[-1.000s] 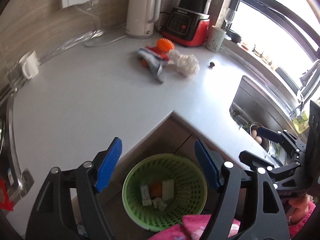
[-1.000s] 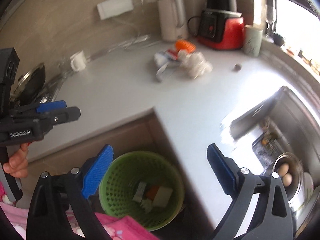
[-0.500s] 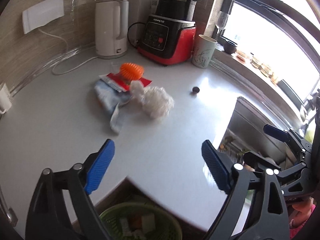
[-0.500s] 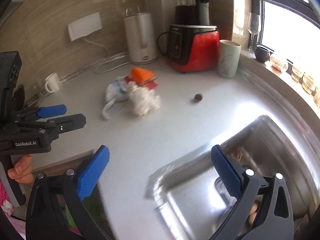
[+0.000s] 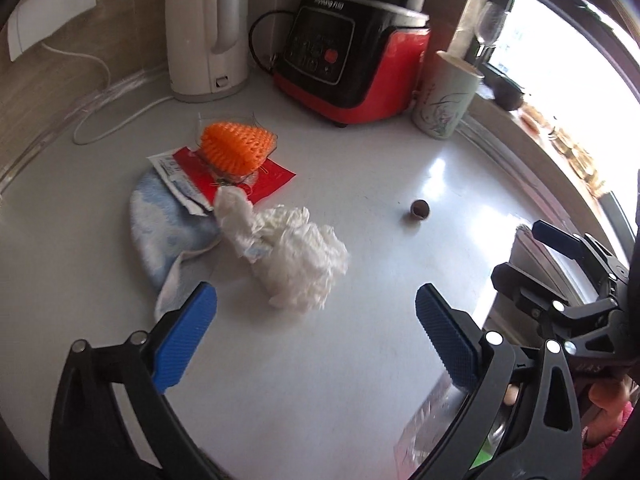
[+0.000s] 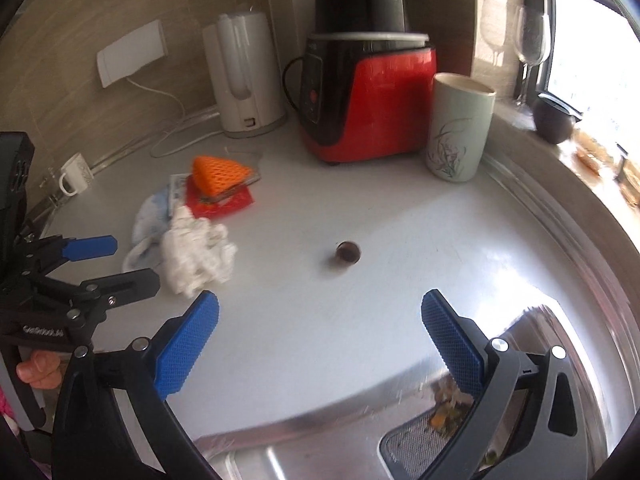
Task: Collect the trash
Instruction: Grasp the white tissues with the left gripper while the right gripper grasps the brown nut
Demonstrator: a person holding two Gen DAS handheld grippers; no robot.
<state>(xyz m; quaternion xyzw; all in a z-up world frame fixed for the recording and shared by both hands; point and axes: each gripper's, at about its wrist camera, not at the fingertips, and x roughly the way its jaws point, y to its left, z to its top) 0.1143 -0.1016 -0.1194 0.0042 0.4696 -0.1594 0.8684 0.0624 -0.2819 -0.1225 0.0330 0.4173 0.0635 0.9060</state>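
Overhead, bright white countertop (image 5: 344,152), windowside.

Both views off the green basket, now nearer the crumpled tissue (image 5: 298,258) on the counter (image 5: 360,360).

Daylight poured from the window (image 6: 592,52) at far right, blown out white, glaring on the desk (image 5: 436,168); motion blur softened things, fisheye edges curved darkly.

A crumpled white tissue wad (image 5: 298,258) lies on the counter, touching a flattened pale-blue wrapper (image 5: 168,232). Behind them an orange foam net (image 5: 236,145) rests atop a red packet (image 5: 260,180). A small brown cap (image 5: 420,209) sits apart.
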